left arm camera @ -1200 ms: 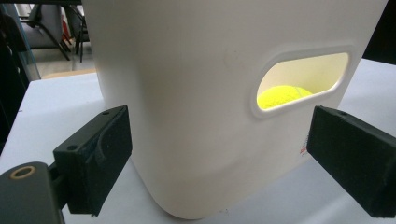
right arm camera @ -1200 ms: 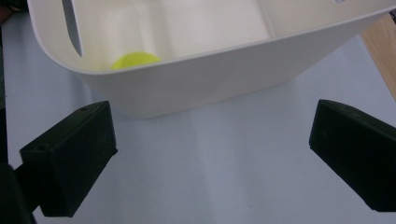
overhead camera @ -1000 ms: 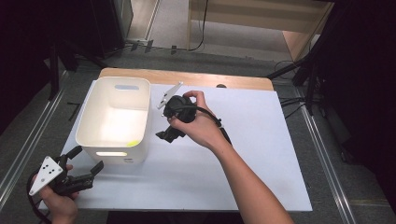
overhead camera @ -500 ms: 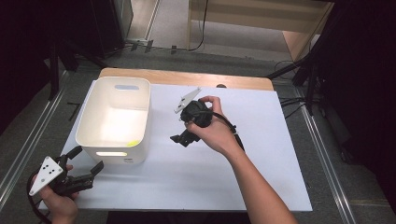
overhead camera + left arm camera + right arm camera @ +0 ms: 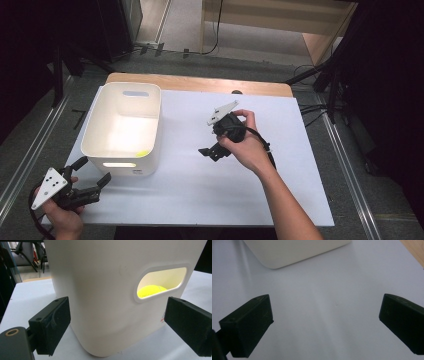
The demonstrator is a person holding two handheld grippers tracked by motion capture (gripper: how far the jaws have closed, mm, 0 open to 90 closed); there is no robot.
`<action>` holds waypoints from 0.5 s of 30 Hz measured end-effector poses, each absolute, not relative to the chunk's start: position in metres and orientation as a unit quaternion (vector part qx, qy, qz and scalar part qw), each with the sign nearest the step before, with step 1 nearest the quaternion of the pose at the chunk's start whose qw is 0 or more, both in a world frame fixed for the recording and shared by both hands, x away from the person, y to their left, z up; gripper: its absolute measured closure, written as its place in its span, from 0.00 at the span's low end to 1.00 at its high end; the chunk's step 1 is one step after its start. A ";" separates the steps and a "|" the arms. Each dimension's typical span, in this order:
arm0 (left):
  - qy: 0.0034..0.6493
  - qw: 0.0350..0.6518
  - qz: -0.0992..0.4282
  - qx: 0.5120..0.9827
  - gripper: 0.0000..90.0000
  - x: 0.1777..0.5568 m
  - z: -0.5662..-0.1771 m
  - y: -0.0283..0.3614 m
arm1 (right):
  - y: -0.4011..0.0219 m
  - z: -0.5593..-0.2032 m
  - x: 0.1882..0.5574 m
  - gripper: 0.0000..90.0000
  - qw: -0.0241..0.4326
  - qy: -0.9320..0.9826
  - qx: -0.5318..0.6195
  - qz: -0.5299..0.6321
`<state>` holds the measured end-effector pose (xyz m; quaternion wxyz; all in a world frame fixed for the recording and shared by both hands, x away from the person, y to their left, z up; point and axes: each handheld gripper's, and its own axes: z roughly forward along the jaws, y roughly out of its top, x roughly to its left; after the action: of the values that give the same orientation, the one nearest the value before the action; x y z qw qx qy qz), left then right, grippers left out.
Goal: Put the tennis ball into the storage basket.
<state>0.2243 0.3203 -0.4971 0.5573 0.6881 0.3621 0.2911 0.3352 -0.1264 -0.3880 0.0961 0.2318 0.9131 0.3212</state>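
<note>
Left tool (image 5: 95, 175): nearest, at the surface's front left corner, jaws spread wide with nothing between them, aimed at the bin's near wall.
Right tool (image 5: 210, 151): farther in, mid-surface, jaws wide apart and holding nothing, above bare white surface (image 5: 200, 190).
Bin (image 5: 122, 150): white, upright on the left part of the surface, just beyond the left tool.
Ball (image 5: 150, 290): yellow-green, inside the bin, seen through its handle slot.
</note>
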 end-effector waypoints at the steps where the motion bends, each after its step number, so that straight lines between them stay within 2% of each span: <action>1: 0.362 0.558 0.291 0.688 0.08 0.224 -0.497 0.320 | -0.130 -0.389 0.334 0.00 0.098 0.913 0.233 0.321; 15: 0.362 0.556 0.292 0.689 0.08 0.224 -0.497 0.320 | -0.169 -0.408 0.321 0.00 0.104 0.894 0.272 0.339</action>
<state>0.2242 0.3201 -0.4972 0.5564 0.6886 0.3616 0.2925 0.3212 -0.1692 -0.4080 0.1042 0.2724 0.8944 0.3391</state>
